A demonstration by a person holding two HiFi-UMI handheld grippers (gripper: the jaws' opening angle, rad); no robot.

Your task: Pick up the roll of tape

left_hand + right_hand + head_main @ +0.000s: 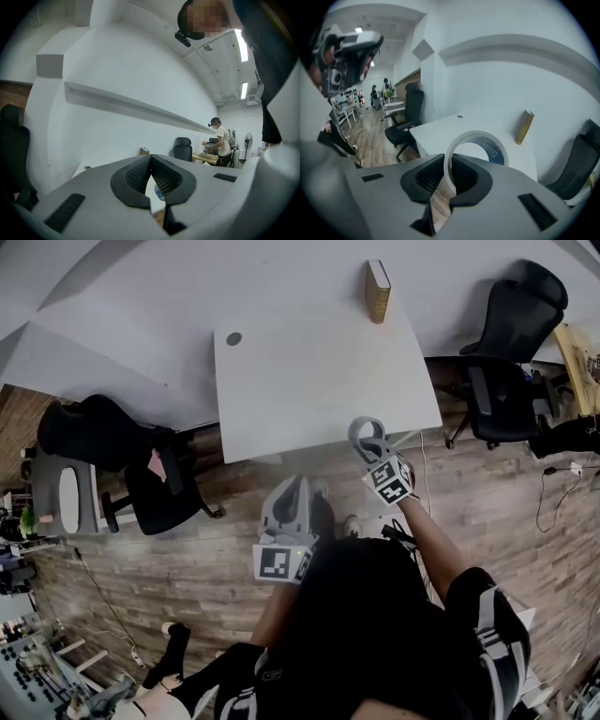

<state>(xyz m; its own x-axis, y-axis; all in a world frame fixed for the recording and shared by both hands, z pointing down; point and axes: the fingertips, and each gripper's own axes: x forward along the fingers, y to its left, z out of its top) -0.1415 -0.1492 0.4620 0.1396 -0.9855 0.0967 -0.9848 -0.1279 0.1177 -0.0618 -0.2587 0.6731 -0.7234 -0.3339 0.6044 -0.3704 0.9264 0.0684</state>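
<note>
Right gripper: clenched on the roll of tape, with 1 pad inside the ring and 1 outside, pinching its wall.
Roll of tape: lifted off the worktop, upright at the jaw tips, most of the ring rising past them.
Roll over worktop: in the head view the roll of tape and the right gripper sit at the near edge, toward the near right corner.
Left gripper: closed, the pads meeting at the tips with nothing between them.
Left gripper place: the left gripper is over the wooden floor, just short of the worktop's near edge, apart from the roll.
Book: upright at the far edge, toward the far right corner.
Hole: near the far left corner.
Head view alone: both grippers at once, and 2 black chairs, 1 at the left and 1 at the right.
Right gripper view alone: the pinch itself, and the roll's blue inner face, its print too small to read.
Left gripper view alone: the closed pads, and a person standing at a far desk.
</note>
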